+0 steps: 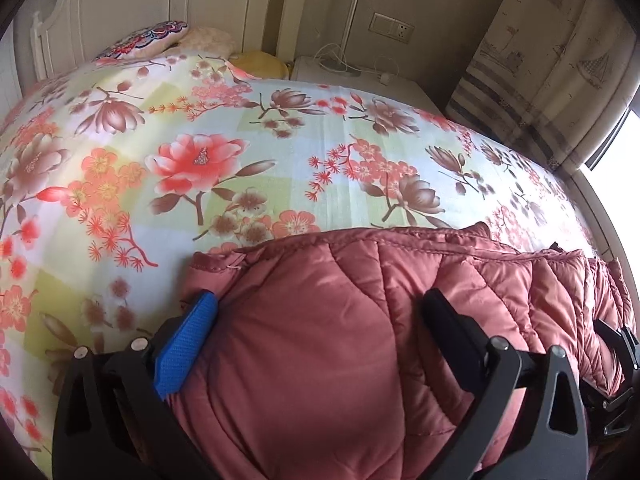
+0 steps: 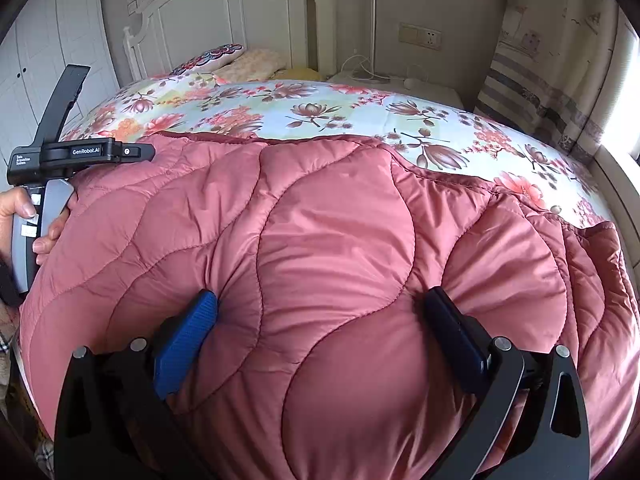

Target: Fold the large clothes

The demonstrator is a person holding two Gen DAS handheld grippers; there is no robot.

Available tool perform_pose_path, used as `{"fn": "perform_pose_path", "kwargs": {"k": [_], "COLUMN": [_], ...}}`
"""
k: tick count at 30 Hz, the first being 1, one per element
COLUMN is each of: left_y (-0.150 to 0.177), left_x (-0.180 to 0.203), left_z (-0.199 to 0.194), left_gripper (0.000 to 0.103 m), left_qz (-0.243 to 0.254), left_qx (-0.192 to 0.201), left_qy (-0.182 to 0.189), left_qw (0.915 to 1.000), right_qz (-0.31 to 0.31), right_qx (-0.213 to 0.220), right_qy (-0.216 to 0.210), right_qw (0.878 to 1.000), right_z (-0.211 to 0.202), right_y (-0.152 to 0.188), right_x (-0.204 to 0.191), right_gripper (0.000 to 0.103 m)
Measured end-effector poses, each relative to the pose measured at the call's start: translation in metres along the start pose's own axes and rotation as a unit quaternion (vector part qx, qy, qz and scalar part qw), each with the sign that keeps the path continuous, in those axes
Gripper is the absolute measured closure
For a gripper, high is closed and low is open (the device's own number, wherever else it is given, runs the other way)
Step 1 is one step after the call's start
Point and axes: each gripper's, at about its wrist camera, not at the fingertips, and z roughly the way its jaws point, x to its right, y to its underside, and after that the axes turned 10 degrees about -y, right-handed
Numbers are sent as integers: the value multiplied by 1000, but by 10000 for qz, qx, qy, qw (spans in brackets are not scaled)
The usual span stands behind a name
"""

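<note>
The pink quilted coat [image 2: 332, 240] is spread on the floral bed [image 1: 248, 152]. Its padding is straddled by the parted, unclenched fingers of both grippers [image 1: 320, 320] [image 2: 320, 320]. "GenRobot.AI" is printed on the left gripper body.

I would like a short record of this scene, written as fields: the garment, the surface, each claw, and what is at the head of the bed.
garment: pink quilted coat, puffy, lying on the bed
surface: floral bedsheet
left claw: fingers wide apart, pressed into the coat near its left edge
right claw: fingers wide apart, pressed into the coat's middle
head of bed: pillows, white headboard
beside bed: nightstand with white cables
</note>
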Motion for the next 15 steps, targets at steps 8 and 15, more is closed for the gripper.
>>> {"fn": "perform_pose_path", "kwargs": {"k": [8,15], "left_y": [1,6], "left_x": [-11,20], "left_z": [-12,-94], "left_gripper": [2,2], "left_qz": [-238,189], "left_qx": [275,1238], "left_qy": [-43,-801], "left_qw": [9993,9889], "right_qz": [51,351], "right_qx": [6,334], "right_qy": [-56,-70], "right_qw": [10000,9988], "right_z": [0,-40], "right_y": [-1,-4], "right_x": [2,-5], "right_gripper": [4,5]}}
